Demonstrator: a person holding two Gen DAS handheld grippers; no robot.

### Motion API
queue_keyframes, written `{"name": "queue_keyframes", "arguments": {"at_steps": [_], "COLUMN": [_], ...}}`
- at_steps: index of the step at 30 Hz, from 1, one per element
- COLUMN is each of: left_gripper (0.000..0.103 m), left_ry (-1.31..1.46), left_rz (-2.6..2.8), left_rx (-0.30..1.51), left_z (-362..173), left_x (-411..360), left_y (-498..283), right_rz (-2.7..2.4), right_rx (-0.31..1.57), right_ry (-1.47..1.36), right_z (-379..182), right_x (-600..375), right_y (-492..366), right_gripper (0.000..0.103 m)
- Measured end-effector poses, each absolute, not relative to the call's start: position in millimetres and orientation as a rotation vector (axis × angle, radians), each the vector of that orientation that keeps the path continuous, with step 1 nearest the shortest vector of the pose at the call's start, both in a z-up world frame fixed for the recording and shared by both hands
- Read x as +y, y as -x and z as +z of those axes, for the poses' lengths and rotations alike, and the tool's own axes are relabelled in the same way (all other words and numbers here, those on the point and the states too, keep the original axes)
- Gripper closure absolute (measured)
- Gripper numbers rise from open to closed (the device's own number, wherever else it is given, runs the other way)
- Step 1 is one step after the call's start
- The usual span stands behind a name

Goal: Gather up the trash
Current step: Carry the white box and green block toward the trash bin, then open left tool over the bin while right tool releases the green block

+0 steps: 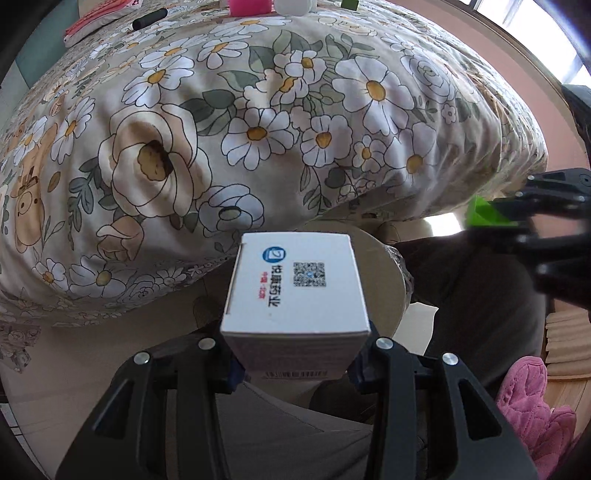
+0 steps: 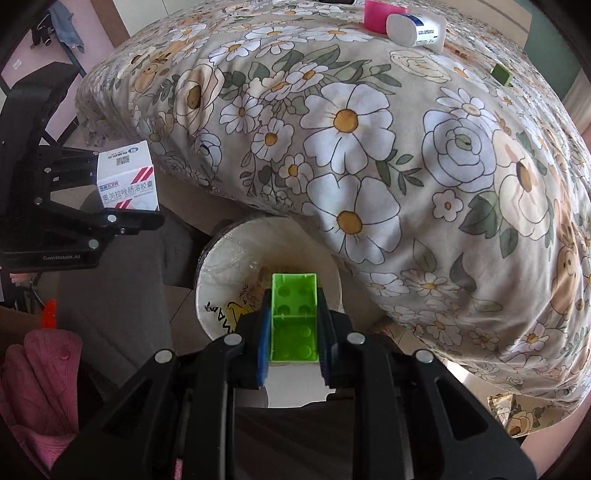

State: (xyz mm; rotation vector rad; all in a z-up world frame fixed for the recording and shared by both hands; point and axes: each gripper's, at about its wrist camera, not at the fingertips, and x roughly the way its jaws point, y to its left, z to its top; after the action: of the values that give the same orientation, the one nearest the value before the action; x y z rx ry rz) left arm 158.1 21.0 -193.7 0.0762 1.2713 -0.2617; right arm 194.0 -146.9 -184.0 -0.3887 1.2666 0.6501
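Left wrist view: the left gripper [image 1: 295,354] is clamped on a white medicine box [image 1: 295,291], one finger pressed against each side, QR code facing up.
Box position: held in the air just off the edge of the floral bedspread [image 1: 258,122], above a round bin [image 1: 384,280].
Right wrist view: the right gripper [image 2: 293,339] pinches a green toy brick [image 2: 294,317] between its blue pads [image 2: 263,347], hollow underside facing the camera.
Brick position: over the bin's plastic-lined opening.
Bin: on the floor, tucked against the bed.
On the bed: a pink container [image 2: 380,14], a white tube [image 2: 415,29] and a small green block [image 2: 501,74], well apart from both grippers.
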Motion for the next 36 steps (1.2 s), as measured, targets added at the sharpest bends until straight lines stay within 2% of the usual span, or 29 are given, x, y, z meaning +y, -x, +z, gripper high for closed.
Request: {"name": "queue_keyframes", "arguments": {"at_steps": [12, 29, 36], "left_gripper": [0.058, 0.058, 0.058], "left_ry": [-0.080, 0.099, 0.149], "left_rz": [-0.272, -0.248, -0.240], "left_rx": [1.468, 1.616, 1.659], "left_z": [-294.6, -389.8, -412.6], "left_x": [-3.9, -13.1, -7.6], "left_y": [-159.9, -186.5, -191.5], "right_rz": [0.690, 0.601, 0.556], "right_rx": [1.433, 1.693, 1.704], "right_ry": [0.435, 0.223, 0.232], "right_z": [-282.4, -376.3, -398.5], "right_x": [-114.4, -105.2, -106.3], "right_y": [-168.7, -193.8, -194.0], "right_gripper": [0.081, 0.080, 0.080]}}
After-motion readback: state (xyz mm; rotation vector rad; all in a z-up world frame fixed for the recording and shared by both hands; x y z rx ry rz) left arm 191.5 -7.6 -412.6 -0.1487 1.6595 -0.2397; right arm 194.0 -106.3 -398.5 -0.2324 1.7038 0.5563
